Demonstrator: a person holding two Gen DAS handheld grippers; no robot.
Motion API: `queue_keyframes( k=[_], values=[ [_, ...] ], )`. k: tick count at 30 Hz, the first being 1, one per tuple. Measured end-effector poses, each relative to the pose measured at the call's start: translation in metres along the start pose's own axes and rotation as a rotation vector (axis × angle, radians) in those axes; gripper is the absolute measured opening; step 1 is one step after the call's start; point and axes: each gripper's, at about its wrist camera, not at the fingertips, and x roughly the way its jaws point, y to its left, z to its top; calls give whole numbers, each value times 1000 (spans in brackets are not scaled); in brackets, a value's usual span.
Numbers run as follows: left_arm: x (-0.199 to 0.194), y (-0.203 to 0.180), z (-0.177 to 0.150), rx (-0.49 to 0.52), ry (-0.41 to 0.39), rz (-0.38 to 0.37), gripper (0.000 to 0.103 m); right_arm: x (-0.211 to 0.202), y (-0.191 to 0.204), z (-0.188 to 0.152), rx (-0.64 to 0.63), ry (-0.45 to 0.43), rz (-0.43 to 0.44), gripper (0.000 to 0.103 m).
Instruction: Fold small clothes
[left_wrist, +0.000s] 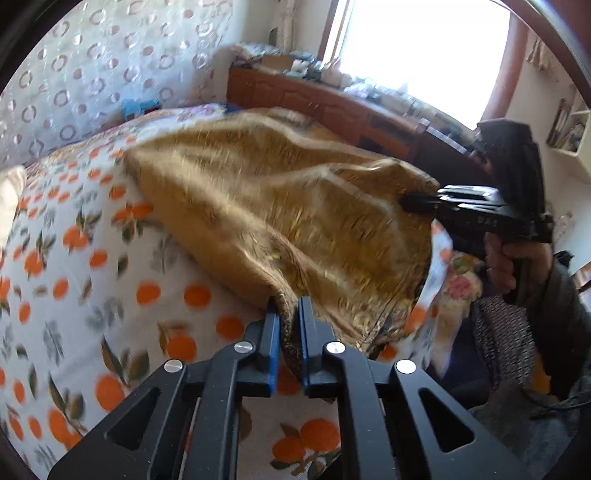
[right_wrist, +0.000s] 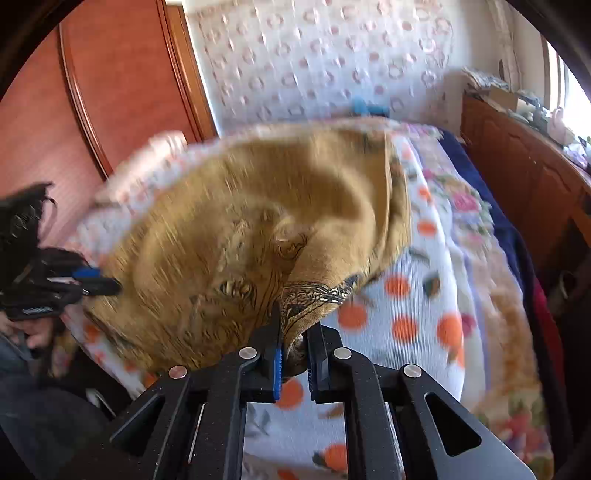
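**Golden-brown patterned cloth, one piece**

Mustard-gold fabric (left_wrist: 280, 206) with fine dark paisley-like print and a darker ornamental border band along the hem. Spread loosely across the bed, rumpled, with long soft folds running across the width. Two near corners lifted off the surface and pinched, one at each end of the near edge, the edge sagging between them. Far portion lying flat. Border visible at the raised corner (right_wrist: 317, 291), bunched and creased. Surface detail partly blurred.
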Motion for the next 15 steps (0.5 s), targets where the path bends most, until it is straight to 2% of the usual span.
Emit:
queue_keyframes(
  k=[4,6,11,15],
  values=[
    [-26,6,48,16,-110,-3,7,-19,0,40,-26,-102,8,9],
    [-29,10,64,26,-135,-3,7,-22,-1,58,-38,-133,9,9],
    [-19,42,106,3,-165,16,6,-9,-15,105,-40,-176,14,8],
    [-3,80,133,-55,-168,35,6,24,-29,143,-44,-163,8,8]
  ],
)
